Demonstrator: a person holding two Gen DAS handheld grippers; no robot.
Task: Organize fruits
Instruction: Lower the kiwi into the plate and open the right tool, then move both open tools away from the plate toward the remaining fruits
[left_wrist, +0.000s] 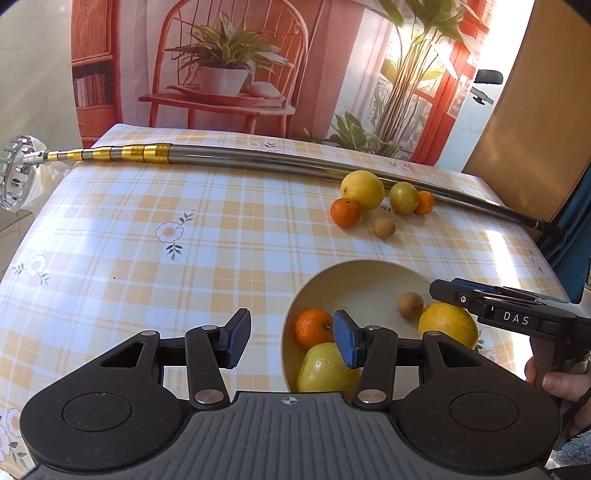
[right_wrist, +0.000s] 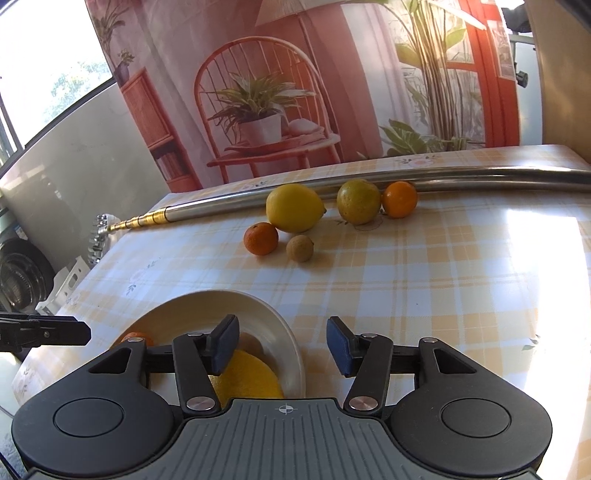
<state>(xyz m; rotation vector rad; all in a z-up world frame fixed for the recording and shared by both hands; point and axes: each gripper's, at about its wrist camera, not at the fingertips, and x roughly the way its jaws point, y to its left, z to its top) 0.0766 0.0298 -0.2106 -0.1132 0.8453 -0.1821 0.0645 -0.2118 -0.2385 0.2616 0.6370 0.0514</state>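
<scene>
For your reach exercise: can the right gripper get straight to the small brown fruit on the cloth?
Probably yes. The right gripper is open, and only bare tablecloth lies between it and the small brown fruit.

Left hand-held gripper (left_wrist: 291, 341), jaws apart and empty, hovers beside the bowl (left_wrist: 295, 314) of fruit.

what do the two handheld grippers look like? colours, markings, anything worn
Both match: the left gripper and right gripper have black linkage arms with silver pivot pins, blue textured pads on the fingers, round black side housings and a ribbed grey centre plate bearing a small crosshair mark. Seen side-on from the left wrist camera, the right gripper carries white "DAS" lettering. A fuzzy grey-blue sleeve cuff shows.
</scene>
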